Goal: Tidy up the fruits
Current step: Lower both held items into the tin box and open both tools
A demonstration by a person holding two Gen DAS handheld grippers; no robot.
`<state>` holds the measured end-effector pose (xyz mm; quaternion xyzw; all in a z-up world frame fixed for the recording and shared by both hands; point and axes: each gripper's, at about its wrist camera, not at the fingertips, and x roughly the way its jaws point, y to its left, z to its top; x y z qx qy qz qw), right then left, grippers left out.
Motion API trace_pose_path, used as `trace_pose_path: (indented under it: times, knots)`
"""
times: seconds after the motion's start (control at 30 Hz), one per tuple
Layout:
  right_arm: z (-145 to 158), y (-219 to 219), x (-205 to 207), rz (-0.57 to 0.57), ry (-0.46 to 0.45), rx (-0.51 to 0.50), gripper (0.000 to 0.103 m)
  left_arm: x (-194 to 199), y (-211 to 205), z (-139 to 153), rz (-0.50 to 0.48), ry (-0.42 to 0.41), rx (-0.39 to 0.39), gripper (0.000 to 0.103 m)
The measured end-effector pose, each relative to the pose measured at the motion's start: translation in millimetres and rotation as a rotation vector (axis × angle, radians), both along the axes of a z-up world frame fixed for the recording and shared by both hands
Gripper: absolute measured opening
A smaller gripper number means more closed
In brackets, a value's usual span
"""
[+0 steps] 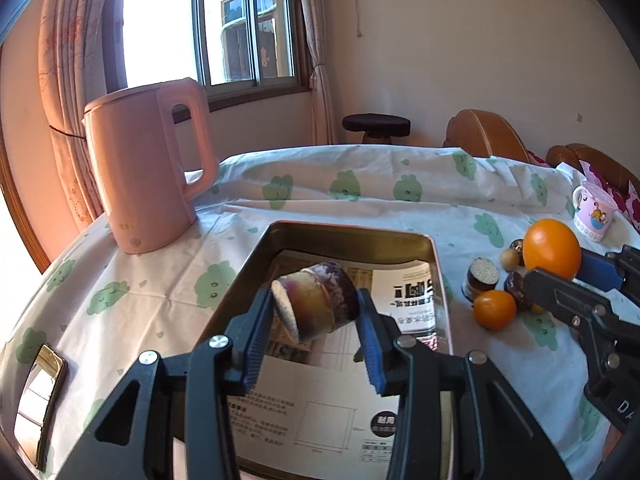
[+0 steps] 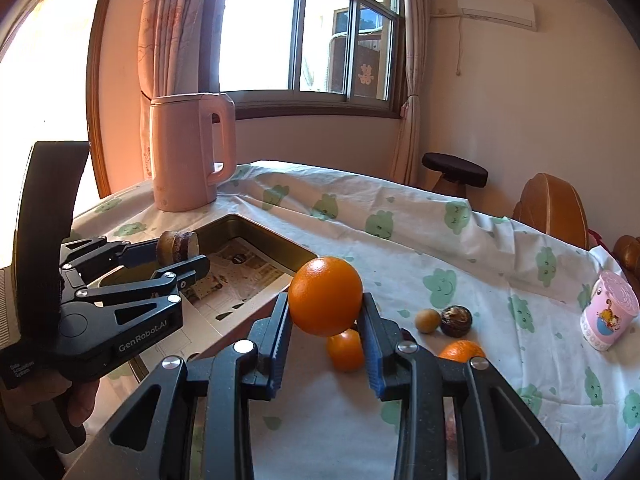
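- My left gripper (image 1: 316, 312) clamps a sugarcane piece (image 1: 316, 302) between its blue pads, held above the metal tray (image 1: 438, 276), which is lined with printed paper.
- My right gripper (image 2: 325, 320) grips the big orange (image 2: 325, 296), lifted off the tablecloth (image 2: 400, 248).
- Just below and beyond the right fingertips sits a small orange (image 2: 345, 350); to their right lie another orange (image 2: 460, 351), a tan round fruit (image 2: 427, 321) and a dark one (image 2: 456, 321).
- A pink kettle (image 1: 148, 176) stands ahead-left of my left gripper.
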<state>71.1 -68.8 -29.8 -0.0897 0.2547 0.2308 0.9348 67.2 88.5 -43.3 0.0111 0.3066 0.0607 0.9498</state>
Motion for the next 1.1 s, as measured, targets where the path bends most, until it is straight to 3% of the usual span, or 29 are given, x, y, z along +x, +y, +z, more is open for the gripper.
trace_pose_path:
  times: [0.27, 0.53, 1.1]
  knots:
    - [-13, 44, 22, 0.064, 0.079, -0.017, 0.035, 14, 26, -10, 0.018, 0.064, 0.000, 0.043]
    - [-30, 56, 36, 0.073, 0.150, -0.022, 0.035, 22, 26, -20, 0.004, 0.110, 0.016, 0.043]
    - [-30, 69, 31, 0.097, 0.097, -0.084, 0.035, 24, 28, -25, 0.007, 0.123, -0.011, 0.044]
